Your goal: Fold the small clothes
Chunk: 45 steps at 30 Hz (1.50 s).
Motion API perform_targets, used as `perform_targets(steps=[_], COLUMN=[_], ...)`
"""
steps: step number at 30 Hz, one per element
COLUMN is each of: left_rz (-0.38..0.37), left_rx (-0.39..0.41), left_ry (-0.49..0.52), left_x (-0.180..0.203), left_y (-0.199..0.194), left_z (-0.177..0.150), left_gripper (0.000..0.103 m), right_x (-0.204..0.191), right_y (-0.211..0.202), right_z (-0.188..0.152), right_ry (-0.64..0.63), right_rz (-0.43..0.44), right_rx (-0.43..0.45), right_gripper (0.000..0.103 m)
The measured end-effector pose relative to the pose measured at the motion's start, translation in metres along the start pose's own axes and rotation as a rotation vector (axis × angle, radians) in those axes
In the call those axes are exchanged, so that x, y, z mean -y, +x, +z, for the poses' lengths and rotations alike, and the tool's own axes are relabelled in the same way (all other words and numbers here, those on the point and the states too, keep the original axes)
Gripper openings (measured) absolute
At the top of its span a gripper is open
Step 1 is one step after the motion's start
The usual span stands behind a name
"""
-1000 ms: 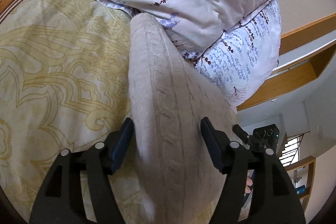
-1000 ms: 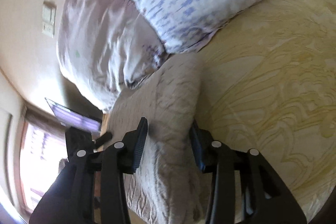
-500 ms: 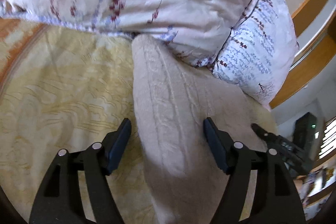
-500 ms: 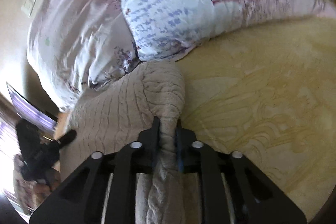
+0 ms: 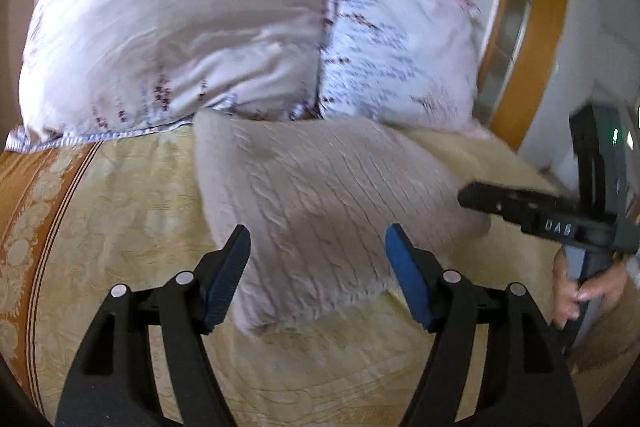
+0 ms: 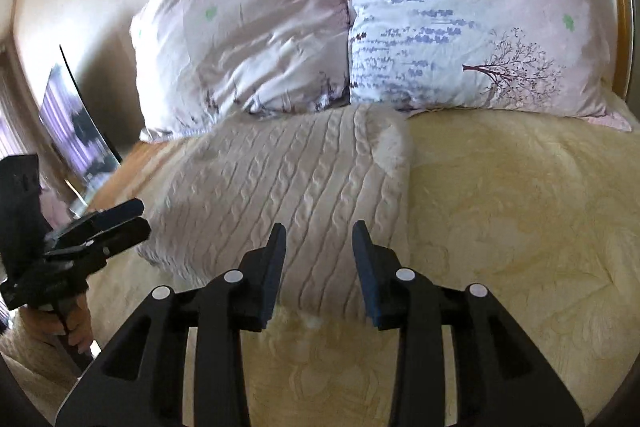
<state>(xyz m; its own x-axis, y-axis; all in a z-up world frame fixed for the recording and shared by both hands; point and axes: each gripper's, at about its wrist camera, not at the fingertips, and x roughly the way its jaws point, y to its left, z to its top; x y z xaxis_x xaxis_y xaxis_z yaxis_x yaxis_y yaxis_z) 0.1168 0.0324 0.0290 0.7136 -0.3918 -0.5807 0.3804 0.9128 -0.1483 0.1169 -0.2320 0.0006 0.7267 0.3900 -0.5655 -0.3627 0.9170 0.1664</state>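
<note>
The cable-knit sweater (image 6: 296, 187) lies folded on the bed (image 6: 520, 211), its far edge touching the pillows (image 6: 440, 7); it looks soft, thick and light, likely to slump if lifted by one point, so a hold on a near corner or folded edge is judged best. The right gripper (image 6: 319, 247) has fingers apart with nothing between them, the sweater's near edge just beyond and below the tips. The left gripper (image 5: 318, 247) likewise stands open and unloaded, the near corner lying between and beyond its fingers.
</note>
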Motion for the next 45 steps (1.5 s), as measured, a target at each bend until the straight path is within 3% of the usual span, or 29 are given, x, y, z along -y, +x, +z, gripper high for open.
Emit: perform_targets(steps=[4, 8, 14, 17, 18, 22, 28, 33, 36, 45], left_rz=[0.016, 0.039, 0.072, 0.052, 0.033, 0.016, 0.088, 0.158, 0.213, 0.265], left_rx=[-0.061, -0.126, -0.149, -0.129, -0.115, -0.076, -0.094, -0.126, -0.14, -0.216], left_ry=[0.017, -0.002, 0.019, -0.007, -0.034, -0.092, -0.147, -0.175, -0.178, -0.177], left_x=[0.007, 0.001, 0.002, 0.0, -0.003, -0.009, -0.016, -0.018, -0.017, -0.01], left_y=[0.017, 0.034, 0.042, 0.037, 0.031, 0.009, -0.01, -0.012, -0.013, -0.005], left_z=[-0.005, -0.011, -0.013, -0.012, -0.013, -0.016, -0.027, -0.036, -0.039, -0.046], left_gripper=[0.069, 0.066, 0.066, 0.066, 0.066, 0.081, 0.096, 0.1, 0.101, 0.101], right_x=[-0.003, -0.005, -0.004, -0.003, -0.003, -0.004, -0.007, -0.014, -0.017, -0.028], right_y=[0.006, 0.03, 0.036, 0.028, 0.021, -0.003, -0.024, -0.031, -0.031, -0.016], right_z=[-0.005, -0.015, -0.013, -0.014, -0.015, -0.017, -0.022, -0.027, -0.03, -0.045], right_ry=[-0.038, -0.082, -0.06, -0.034, -0.019, 0.002, -0.004, -0.022, -0.018, 0.034], right_rz=[-0.057, -0.152, -0.186, -0.168, -0.155, -0.159, -0.186, -0.21, -0.239, -0.256], right_rx=[-0.031, -0.144, -0.156, -0.121, -0.106, -0.023, 0.05, 0.079, 0.072, -0.004], right_gripper=[0.036, 0.036, 0.037, 0.039, 0.041, 0.078, 0.087, 0.095, 0.102, 0.102])
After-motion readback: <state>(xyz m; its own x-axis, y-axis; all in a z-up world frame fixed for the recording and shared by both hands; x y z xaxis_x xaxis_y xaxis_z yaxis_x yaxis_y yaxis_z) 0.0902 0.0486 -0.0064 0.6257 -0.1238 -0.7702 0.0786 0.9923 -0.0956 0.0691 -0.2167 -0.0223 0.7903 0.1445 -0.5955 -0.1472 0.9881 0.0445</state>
